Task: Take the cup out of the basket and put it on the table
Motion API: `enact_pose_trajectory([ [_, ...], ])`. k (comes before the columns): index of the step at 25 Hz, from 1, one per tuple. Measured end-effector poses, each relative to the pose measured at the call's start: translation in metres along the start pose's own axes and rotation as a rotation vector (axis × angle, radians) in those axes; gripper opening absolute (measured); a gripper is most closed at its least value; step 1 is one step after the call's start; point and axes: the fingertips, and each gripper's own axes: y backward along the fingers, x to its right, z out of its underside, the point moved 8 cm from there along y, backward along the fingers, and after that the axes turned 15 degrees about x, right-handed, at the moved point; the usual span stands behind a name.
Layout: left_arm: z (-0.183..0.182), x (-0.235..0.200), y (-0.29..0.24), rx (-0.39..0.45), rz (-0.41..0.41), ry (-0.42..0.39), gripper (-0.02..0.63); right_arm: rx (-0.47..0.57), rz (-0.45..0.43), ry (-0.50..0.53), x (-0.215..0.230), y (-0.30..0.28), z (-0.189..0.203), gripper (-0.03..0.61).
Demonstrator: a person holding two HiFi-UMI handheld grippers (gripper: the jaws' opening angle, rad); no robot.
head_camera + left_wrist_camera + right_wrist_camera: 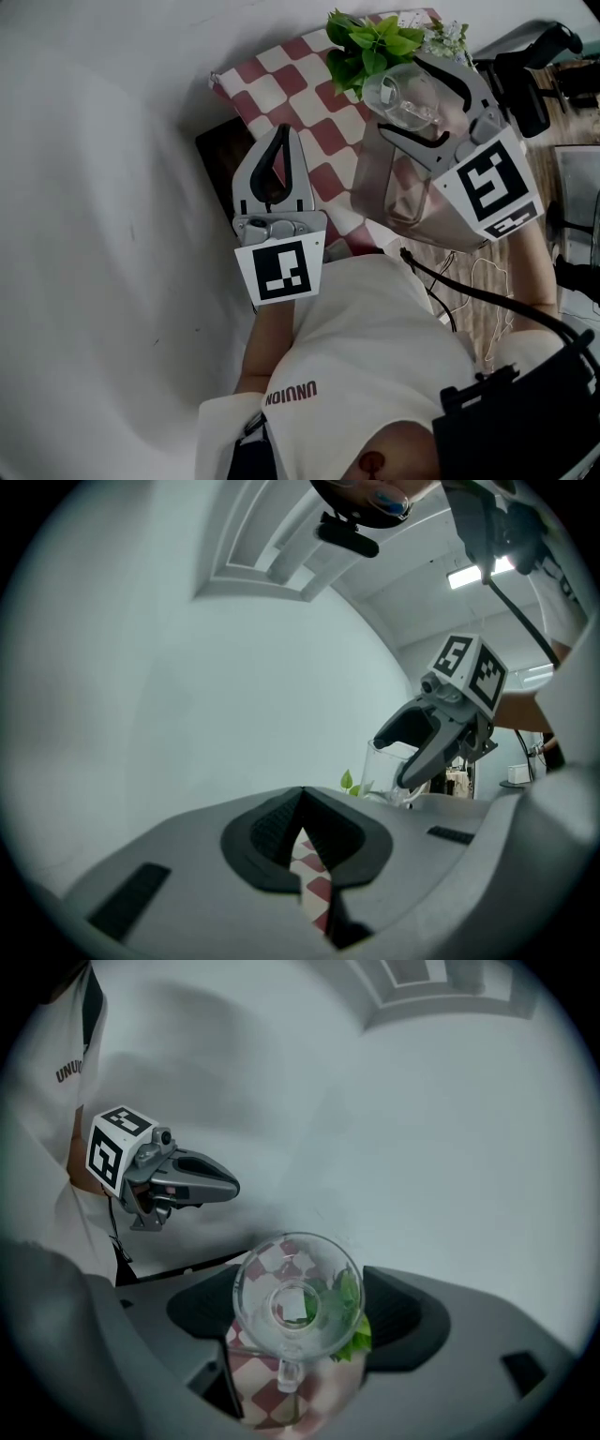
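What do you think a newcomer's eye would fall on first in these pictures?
The clear glass cup stands out, gripped in the right claw above the red-and-white checked cloth at the head view's upper right. Just behind it sits a leafy green plant. Lower left, the left claw is shut on nothing over the same cloth.

Holds left gripper (280, 141) pointing forward, jaws together, empty. Clamps cup (405, 97) in right gripper (436, 112), raised higher, off to the right.
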Motion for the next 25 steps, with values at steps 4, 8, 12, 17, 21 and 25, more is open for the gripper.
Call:
enact_pose_trajectory([
  [4,-0.003,-0.004,0.002,0.005,-0.012,-0.008,0.009,0.012,-0.023,0.007,-0.003,-0.009,-0.004,0.408],
  [8,-0.004,-0.009,0.005,0.004,-0.028,-0.016,0.009,0.025,-0.045,0.016,-0.005,-0.019,-0.008,0.408],
  [12,-0.003,-0.014,0.007,0.0,-0.047,-0.024,0.009,0.032,-0.071,0.023,-0.006,-0.032,-0.007,0.408],
  [17,-0.002,-0.02,0.008,-0.004,-0.069,-0.029,0.009,0.035,-0.107,0.023,-0.009,-0.048,-0.007,0.408],
  [21,-0.002,-0.025,0.008,-0.009,-0.087,-0.029,0.009,0.039,-0.138,0.026,-0.013,-0.062,-0.008,0.408],
  [25,-0.001,-0.031,0.009,-0.013,-0.094,-0.037,0.009,0.047,-0.157,0.021,-0.016,-0.075,-0.009,0.408],
])
